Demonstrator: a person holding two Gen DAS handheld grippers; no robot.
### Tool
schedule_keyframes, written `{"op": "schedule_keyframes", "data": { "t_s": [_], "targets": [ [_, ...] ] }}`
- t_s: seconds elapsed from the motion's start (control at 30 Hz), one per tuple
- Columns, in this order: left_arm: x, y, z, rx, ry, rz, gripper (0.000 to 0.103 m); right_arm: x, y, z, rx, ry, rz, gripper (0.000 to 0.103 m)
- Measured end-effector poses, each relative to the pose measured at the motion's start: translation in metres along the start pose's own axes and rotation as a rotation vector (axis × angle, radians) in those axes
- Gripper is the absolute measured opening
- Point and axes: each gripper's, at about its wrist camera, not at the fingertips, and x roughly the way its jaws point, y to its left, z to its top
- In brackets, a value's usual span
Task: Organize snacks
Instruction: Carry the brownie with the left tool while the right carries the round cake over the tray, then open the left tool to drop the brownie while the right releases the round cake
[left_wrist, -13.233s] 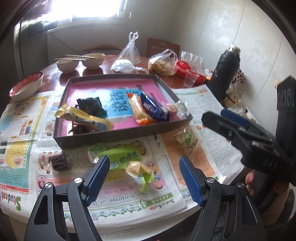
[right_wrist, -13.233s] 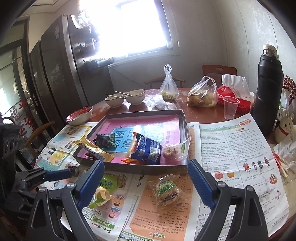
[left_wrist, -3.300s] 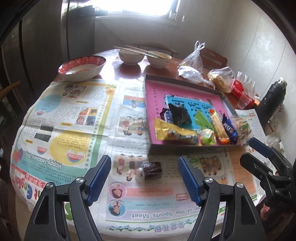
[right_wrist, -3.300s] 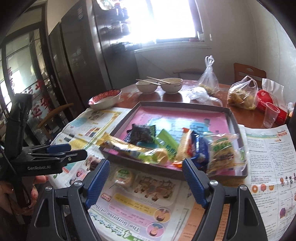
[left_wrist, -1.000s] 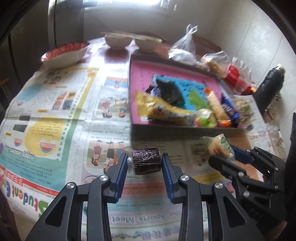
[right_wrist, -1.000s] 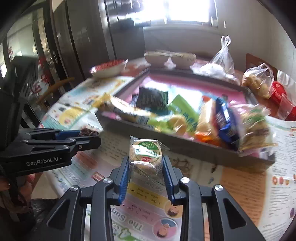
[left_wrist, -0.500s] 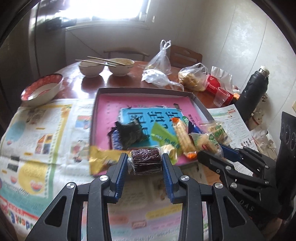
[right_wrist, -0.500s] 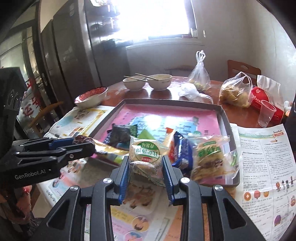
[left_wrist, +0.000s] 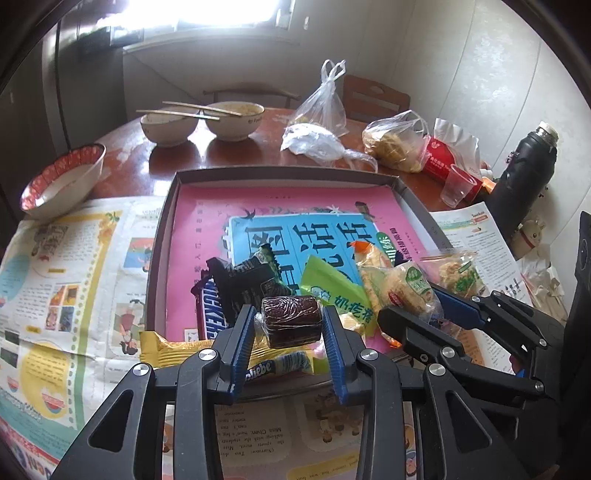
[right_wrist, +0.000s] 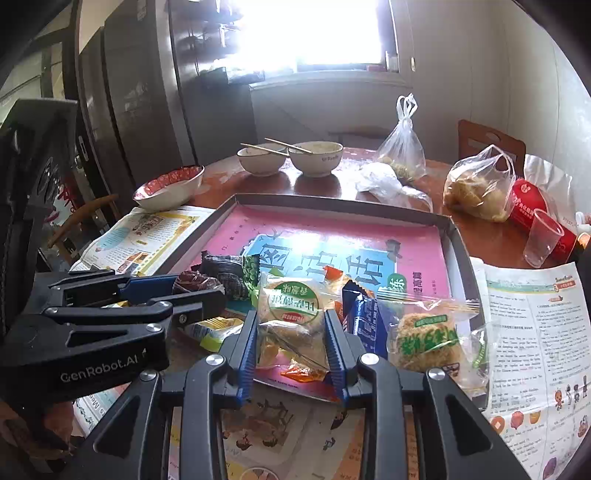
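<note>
Two bowls (left_wrist: 201, 123) with chopsticks (left_wrist: 186, 109) sit at twelve o'clock on the table (left_wrist: 255, 155), a red-rimmed bowl (left_wrist: 61, 179) at ten. Plastic bags (left_wrist: 395, 142), a clear cup (left_wrist: 458, 189) and a black flask (left_wrist: 526, 173) stand at two. Newspaper (left_wrist: 55, 280) covers the near side.

Since thirteen seconds ago, the left gripper (left_wrist: 289, 330) has closed on the dark brown clear-wrapped cake (left_wrist: 290, 320) and the right gripper (right_wrist: 290, 343) on the round green-labelled pastry packet (right_wrist: 291, 314). Both items, formerly on the newspaper, are now raised over the shallow pink-lined grey tray (left_wrist: 280, 172).
</note>
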Motion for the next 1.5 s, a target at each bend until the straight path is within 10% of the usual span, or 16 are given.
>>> {"op": "schedule_keyframes", "data": {
  "t_s": [1.5],
  "targets": [
    [0.01, 0.002, -0.003, 0.022, 0.009, 0.006, 0.04, -0.002, -0.009, 0.001, 0.053, -0.036, 0.011, 0.041]
  ]
}}
